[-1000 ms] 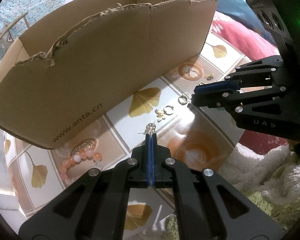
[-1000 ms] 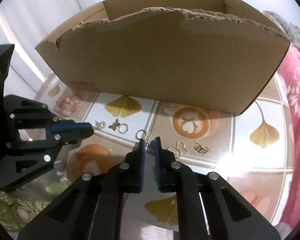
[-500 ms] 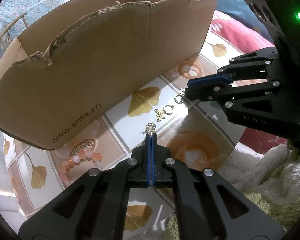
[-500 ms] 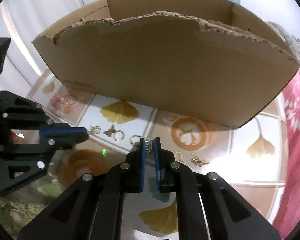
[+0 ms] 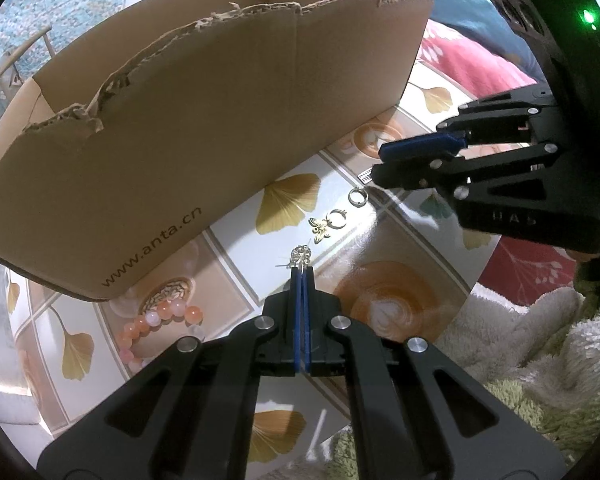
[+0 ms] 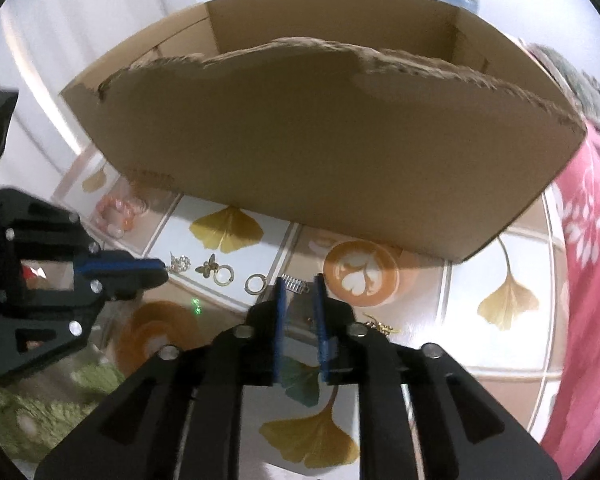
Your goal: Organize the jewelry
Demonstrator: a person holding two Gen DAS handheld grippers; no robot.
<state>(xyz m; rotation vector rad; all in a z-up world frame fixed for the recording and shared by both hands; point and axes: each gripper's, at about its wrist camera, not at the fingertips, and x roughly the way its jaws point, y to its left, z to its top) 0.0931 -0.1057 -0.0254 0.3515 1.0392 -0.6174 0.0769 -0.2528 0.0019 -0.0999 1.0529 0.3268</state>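
Note:
My left gripper (image 5: pixel 302 272) is shut on a small silver earring (image 5: pixel 300 255), low over the tiled table; it also shows in the right wrist view (image 6: pixel 162 270). My right gripper (image 6: pixel 299 282) is open, its blue pads either side of a small silver comb-shaped piece (image 6: pixel 294 283) that lies on the table; it shows from the side in the left wrist view (image 5: pixel 376 164). A gold butterfly charm with a ring (image 5: pixel 326 224) and a plain ring (image 5: pixel 357 197) lie between the grippers. A large cardboard box (image 5: pixel 220 120) stands just behind them. A pink bead bracelet (image 5: pixel 160 320) lies at the left.
Gold charms (image 6: pixel 380 326) lie partly hidden behind my right finger. The table top (image 6: pixel 500 240) has ginkgo-leaf and coffee-cup prints. A fluffy green-white rug (image 5: pixel 540 360) borders the table on the right, a red patterned cloth (image 6: pixel 592 220) further right.
My right gripper has opened wider and moved forward around the comb-shaped piece. My left gripper stays shut on the earring, nearly still.

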